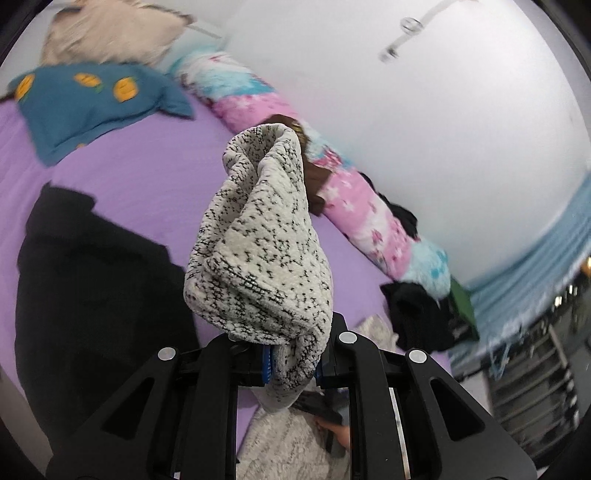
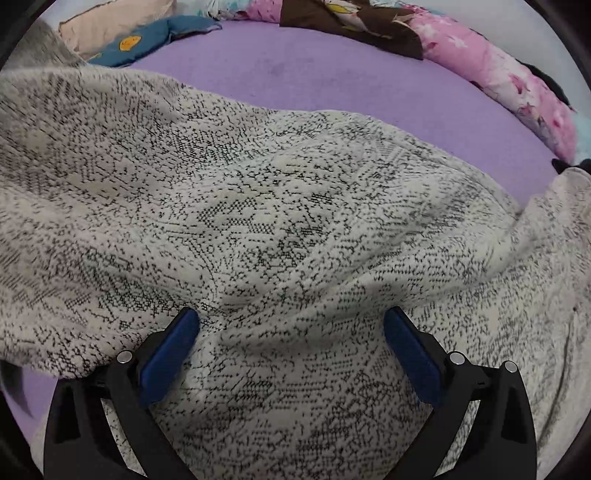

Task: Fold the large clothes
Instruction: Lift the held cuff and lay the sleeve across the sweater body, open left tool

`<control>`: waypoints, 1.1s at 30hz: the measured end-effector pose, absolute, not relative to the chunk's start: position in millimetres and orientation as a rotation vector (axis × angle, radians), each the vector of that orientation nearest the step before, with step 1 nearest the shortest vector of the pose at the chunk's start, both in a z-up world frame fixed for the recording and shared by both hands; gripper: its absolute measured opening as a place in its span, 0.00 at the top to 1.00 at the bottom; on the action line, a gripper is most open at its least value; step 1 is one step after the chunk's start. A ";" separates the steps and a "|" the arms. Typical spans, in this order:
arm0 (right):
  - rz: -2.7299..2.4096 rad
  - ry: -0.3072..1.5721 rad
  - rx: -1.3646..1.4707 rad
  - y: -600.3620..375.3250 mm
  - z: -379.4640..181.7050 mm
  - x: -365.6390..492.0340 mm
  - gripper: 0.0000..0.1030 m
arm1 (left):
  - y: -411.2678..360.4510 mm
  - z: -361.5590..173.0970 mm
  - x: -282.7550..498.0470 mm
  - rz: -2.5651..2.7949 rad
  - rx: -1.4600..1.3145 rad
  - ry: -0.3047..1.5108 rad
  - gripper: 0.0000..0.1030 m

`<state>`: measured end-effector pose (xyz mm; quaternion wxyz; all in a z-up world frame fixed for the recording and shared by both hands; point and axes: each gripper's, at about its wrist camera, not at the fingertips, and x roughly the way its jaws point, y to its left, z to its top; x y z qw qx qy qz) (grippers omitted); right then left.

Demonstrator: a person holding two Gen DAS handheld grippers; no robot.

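A large white knit garment flecked with black (image 2: 280, 229) lies spread over the purple bed (image 2: 332, 77). My left gripper (image 1: 291, 363) is shut on a bunched part of the same garment (image 1: 258, 236), which stands up lifted above the bed in the left wrist view. My right gripper (image 2: 291, 332) is open, its blue pads (image 2: 170, 354) wide apart, resting low over the spread fabric and holding nothing.
A black garment (image 1: 96, 295) lies on the bed at left. A blue cushion (image 1: 88, 107) and beige pillow (image 1: 110, 33) sit at the far end. A pink and blue rolled blanket (image 1: 354, 192) runs along the white wall, with dark clothes (image 1: 417, 314) by it.
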<state>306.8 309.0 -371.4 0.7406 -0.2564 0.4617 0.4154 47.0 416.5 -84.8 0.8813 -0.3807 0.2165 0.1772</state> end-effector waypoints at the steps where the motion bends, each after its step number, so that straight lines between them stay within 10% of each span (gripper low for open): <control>1: 0.911 1.017 -0.564 314.8 -371.3 307.0 0.04 | 411.2 -79.3 54.3 0.363 -0.772 0.456 0.86; 20: 0.903 1.025 -0.301 147.5 -312.2 324.5 0.06 | 250.9 -36.8 151.5 0.142 -0.570 0.519 0.86; 33: 0.790 0.986 -0.102 -62.5 -289.5 312.5 0.06 | 117.3 -111.9 266.4 0.059 -0.468 0.679 0.86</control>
